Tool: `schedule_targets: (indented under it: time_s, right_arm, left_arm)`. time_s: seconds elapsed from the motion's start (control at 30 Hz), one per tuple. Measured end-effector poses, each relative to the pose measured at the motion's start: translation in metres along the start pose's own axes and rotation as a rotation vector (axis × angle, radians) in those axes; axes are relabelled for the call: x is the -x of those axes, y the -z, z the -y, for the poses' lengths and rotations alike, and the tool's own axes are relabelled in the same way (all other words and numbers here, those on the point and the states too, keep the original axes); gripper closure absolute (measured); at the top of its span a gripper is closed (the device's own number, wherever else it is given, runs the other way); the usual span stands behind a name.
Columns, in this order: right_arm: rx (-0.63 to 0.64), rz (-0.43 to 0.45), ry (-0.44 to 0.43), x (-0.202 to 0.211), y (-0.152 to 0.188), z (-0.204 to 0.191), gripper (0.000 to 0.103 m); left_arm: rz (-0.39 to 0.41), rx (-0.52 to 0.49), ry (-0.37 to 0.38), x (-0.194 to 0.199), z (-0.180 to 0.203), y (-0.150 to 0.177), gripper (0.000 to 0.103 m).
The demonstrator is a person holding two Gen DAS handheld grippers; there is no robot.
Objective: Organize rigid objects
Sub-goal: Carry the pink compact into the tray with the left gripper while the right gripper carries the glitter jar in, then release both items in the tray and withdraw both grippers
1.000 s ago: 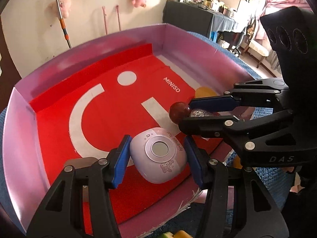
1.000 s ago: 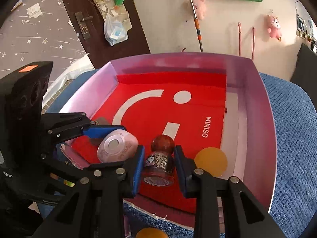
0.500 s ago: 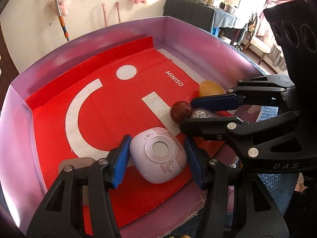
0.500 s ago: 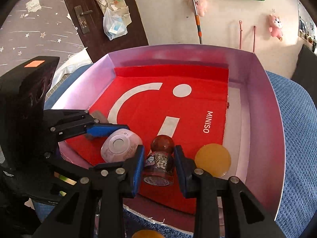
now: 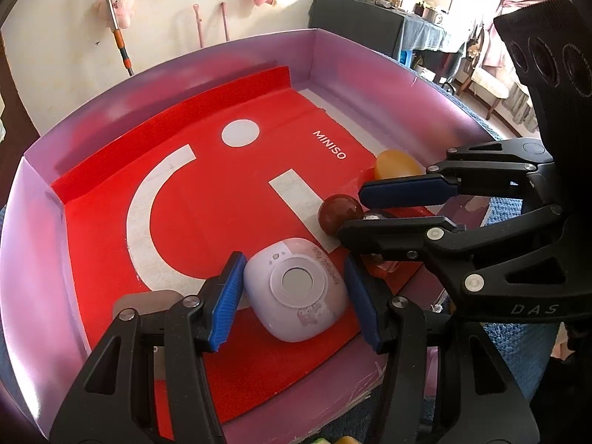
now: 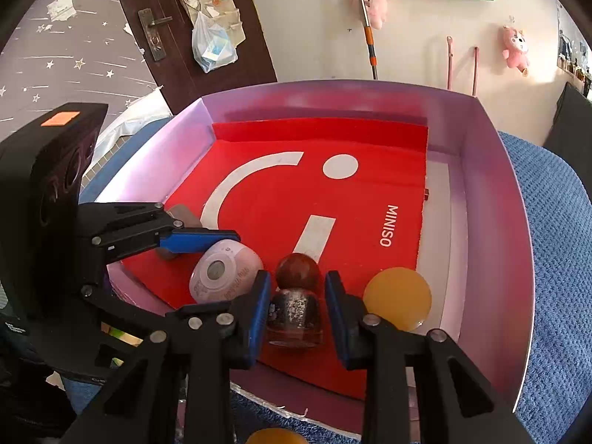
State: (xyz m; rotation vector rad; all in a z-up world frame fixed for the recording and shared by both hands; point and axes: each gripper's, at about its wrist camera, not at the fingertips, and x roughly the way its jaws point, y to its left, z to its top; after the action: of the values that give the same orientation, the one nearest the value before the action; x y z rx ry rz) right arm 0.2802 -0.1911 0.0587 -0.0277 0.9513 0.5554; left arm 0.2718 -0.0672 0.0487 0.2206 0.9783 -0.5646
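Red liner with a white smile and the word MINISO covers the floor of the pink box, and both my tools reach down into its near side at a steep forward tilt.

My left tool straddles the small lilac toy camera, which lies on the liner close to the near wall. Both blue pads sit against its sides, so I am holding it at a middling width.

My right tool is clamped narrow on the glitter bottle, whose round dark-red stopper points toward the middle of the box. The bottle lies between the camera and an amber ball, which rests near the right wall, just beside my right tool's outer finger.

Seen from the left wrist, my right tool crosses in from the right, its fingers close to the camera. A grey flat piece lies on the liner just left of my left tool. The box stands on a blue knitted cloth. Beyond it are a wall with pink plush toys, a mop handle and a brown door.
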Motion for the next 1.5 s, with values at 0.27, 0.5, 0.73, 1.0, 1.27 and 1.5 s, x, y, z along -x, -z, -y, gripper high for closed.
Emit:
schedule_targets:
  time_s: [0.27,0.5,0.73,1.0,1.27,1.5]
  right_arm:
    - [-0.013,0.021,0.002,0.006,-0.001,-0.001,0.070]
    - [-0.029,0.095,0.016,0.038,-0.003,-0.002,0.058]
    - [-0.027,0.199,0.062,0.084,0.003,-0.012,0.039]
    - [0.003,0.319,0.145,0.134,0.026,-0.037,0.014]
    - [0.029,0.432,0.273,0.171,0.067,-0.062,0.000]
    - [0.008,0.469,0.341,0.181,0.104,-0.072,0.000]
  left_arm:
    - [0.050,-0.012,-0.011,0.015,0.004,0.002,0.036]
    - [0.114,0.024,-0.053,0.040,0.006,0.006,0.036]
    - [0.233,0.106,-0.091,0.084,0.009,0.019,0.025]
    - [0.407,0.124,-0.182,0.140,0.029,0.045,0.010]
    - [0.497,0.156,-0.247,0.165,0.050,0.080,0.009]
    - [0.530,0.255,-0.263,0.168,0.057,0.116,0.008]
